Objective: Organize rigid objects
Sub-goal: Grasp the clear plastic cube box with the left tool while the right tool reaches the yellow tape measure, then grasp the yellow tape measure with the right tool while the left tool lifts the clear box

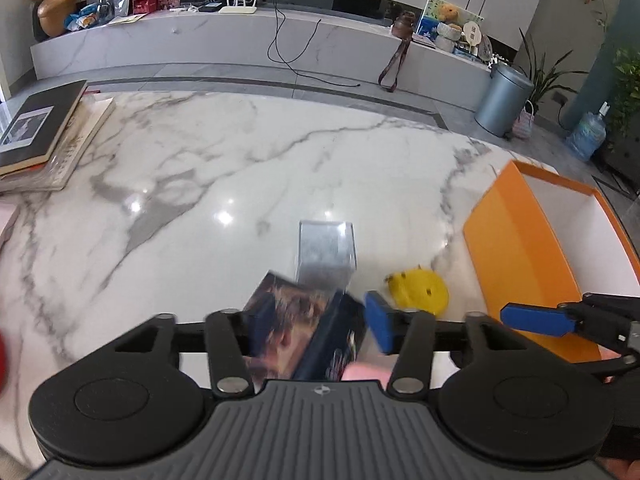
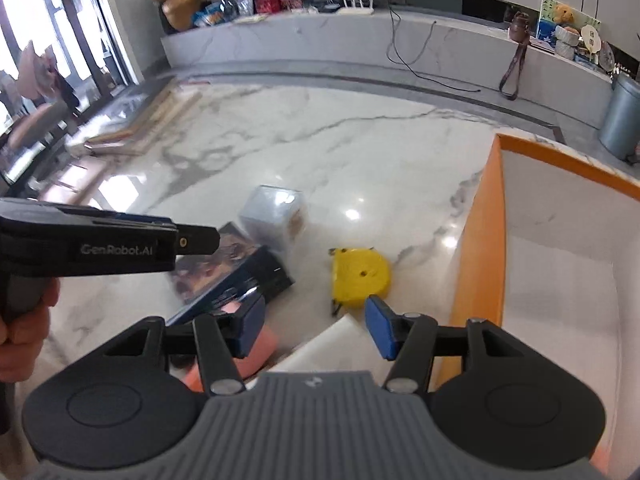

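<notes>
Two pairs of tongs work over a white marble desk. In the left wrist view the left tongs stand apart, with a dark box printed with a picture lying between the pads; only the right blue pad shows clearly at centre bottom, and whether either pad touches the box cannot be told through the blur. Just above the box in that frame stands a clear plastic cube, and to its right, lower centre-right, lies a flat yellow round case. An open orange box with a white inside fills the right side of the frame, its near wall close to the yellow case.

In the right wrist view the right tongs also stand apart and hold nothing; both blue pads show at centre bottom. A pink block lies partly under the left pad, and a white flat piece lies between the pads. The dark box sits at centre left, the clear cube above it, the yellow case at centre. The left tongs reach in from the left edge. A stack of books rests at the left edge of the left wrist view.
</notes>
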